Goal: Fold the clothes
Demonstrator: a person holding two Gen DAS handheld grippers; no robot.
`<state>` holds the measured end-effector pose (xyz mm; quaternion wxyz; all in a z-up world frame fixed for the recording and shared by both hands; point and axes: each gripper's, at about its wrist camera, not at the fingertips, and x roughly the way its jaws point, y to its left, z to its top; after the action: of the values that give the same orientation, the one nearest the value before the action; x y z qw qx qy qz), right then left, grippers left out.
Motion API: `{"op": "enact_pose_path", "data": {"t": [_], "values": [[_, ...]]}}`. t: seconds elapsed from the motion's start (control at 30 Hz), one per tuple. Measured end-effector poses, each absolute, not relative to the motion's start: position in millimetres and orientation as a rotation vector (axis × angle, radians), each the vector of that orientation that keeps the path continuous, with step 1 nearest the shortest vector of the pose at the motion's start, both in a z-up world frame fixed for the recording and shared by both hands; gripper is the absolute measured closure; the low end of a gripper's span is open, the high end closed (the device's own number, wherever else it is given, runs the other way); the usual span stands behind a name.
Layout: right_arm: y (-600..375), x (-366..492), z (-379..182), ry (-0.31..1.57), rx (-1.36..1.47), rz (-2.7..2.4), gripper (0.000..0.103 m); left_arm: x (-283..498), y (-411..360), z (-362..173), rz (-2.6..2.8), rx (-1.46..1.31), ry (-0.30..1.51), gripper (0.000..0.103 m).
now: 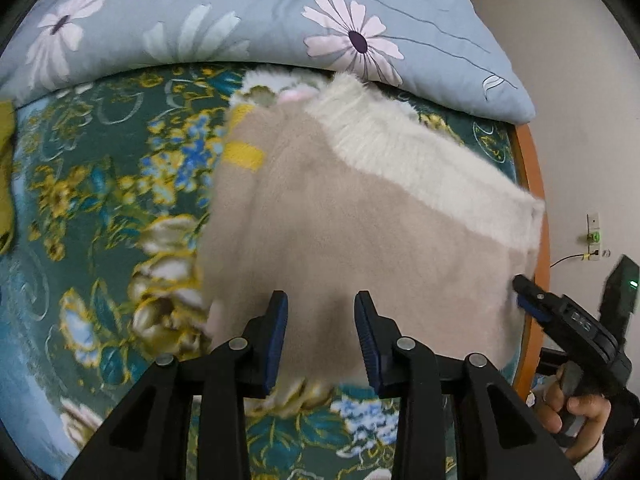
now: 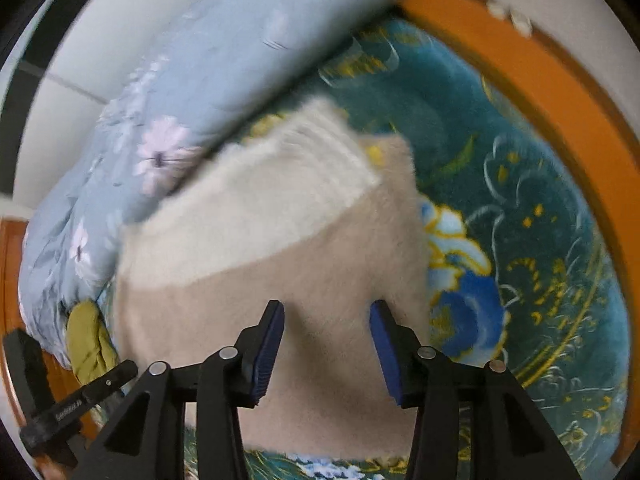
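A fuzzy beige and cream garment [image 1: 360,240] with a small yellow patch lies folded on a teal floral bedspread [image 1: 100,220]. It also shows in the right wrist view [image 2: 280,248]. My left gripper [image 1: 321,304] is open and empty, its fingers just above the garment's near edge. My right gripper [image 2: 327,316] is open and empty over the garment's near part. The right gripper's body [image 1: 568,316] shows at the garment's right edge in the left wrist view. The left gripper's side [image 2: 80,396] shows at the lower left of the right wrist view.
A blue-grey flowered quilt [image 1: 240,12] lies bunched behind the garment. An olive-yellow cloth [image 2: 90,344] lies at the bed's side by the quilt. An orange wooden bed frame [image 1: 532,200] runs along the bed's edge by a white wall.
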<state>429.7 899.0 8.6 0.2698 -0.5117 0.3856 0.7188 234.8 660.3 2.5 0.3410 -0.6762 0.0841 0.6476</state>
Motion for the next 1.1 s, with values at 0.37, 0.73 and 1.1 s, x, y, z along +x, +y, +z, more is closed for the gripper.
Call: {"op": "enact_pose_path", "data": {"t": [0.37,0.73,1.1], "values": [[783.0,447.0,-6.1,1.113,-1.652,1.889,0.049,280.4,593.9,14.8,1.703,-1.812,0.302,0.040],[736.7,450.3,19.7,0.994,-1.701,1.834,0.015,314.3,567.3,39.6,1.704,-1.667,0.358,0.018],[732.7,443.5,43.6,0.785,-1.673,1.850,0.000,314.8,553.1,53.0,1.758,-1.617,0.248,0.010]]}}
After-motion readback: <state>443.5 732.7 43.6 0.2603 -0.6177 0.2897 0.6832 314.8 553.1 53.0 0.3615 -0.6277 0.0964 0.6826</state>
